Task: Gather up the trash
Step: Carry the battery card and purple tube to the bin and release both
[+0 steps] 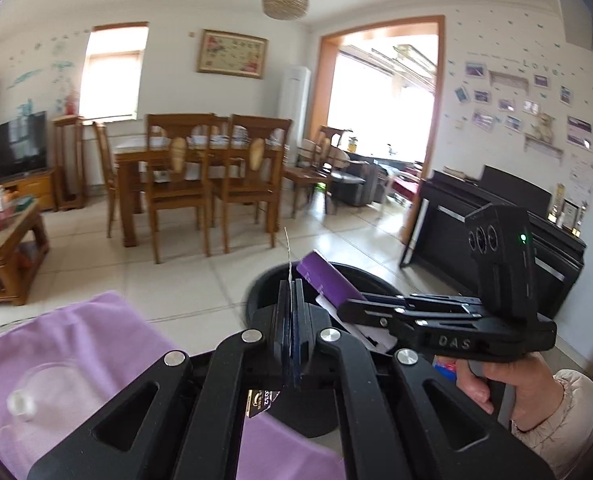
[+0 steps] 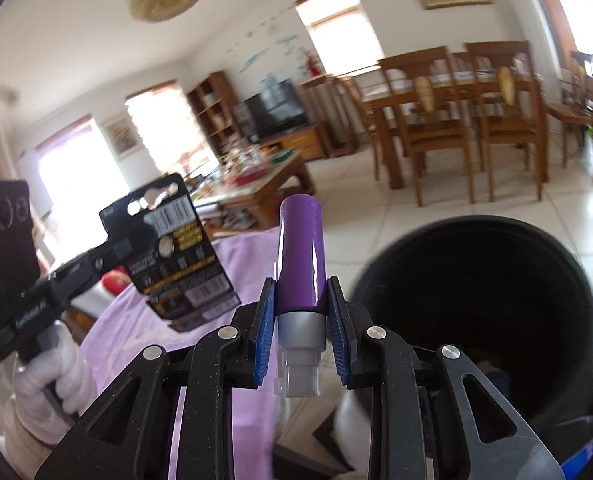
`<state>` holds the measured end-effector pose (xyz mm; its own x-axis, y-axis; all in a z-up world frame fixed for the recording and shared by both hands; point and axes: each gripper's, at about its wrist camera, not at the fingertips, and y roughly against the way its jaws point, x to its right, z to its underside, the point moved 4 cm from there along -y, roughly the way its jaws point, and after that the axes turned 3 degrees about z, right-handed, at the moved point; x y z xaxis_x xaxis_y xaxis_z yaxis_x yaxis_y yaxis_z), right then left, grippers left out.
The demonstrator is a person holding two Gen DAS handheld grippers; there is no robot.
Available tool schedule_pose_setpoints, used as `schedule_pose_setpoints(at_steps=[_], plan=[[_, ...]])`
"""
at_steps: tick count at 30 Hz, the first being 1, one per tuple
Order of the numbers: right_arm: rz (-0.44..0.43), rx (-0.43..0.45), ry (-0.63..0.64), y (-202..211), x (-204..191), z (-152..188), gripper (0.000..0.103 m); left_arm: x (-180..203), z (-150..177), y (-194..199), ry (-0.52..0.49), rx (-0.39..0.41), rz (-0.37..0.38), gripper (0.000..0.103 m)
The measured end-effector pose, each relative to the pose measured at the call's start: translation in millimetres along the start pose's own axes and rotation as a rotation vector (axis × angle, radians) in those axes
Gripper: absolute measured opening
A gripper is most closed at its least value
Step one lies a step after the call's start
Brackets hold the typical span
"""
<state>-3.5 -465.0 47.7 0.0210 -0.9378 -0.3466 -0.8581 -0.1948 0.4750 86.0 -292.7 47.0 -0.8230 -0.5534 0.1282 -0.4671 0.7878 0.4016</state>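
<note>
Daylight from blown-out bright rectangular window; fisheye bending, dark vignetted corners; right-wrist view motion-blurred.

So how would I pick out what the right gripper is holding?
Find the black trash bin beside the purple cloth. Left of its rim, the right gripper clamps a glossy purple tube with a grey collar, unlike the flat black barcoded card in the left gripper.

left tongs: clamped tight, gloved hand | right tongs: gripping, bare hand
</note>
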Motion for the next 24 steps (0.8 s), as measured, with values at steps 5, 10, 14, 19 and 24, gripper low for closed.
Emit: schedule_pose_setpoints(at_steps=[5,10,14,19,24], plan=[[0.05,0.015,-0.077,18,66,8,0.026,23,6,-42,-0.015,-0.04,0.054,0.001],[0.081,0.014,-0.134,15,108,18,0.026,34,16,-75,-0.023,-0.079,0.08,0.001],[0.096,0.006,-0.166,3,125,26,0.026,41,22,-96,-0.028,-0.111,0.089,0.001],[0.117,0.003,-0.197,-7,149,31,0.026,44,25,-117,-0.031,-0.141,0.095,0.001],[0.127,0.006,-0.219,-14,160,35,0.026,45,31,-132,-0.038,-0.164,0.096,0.001]])
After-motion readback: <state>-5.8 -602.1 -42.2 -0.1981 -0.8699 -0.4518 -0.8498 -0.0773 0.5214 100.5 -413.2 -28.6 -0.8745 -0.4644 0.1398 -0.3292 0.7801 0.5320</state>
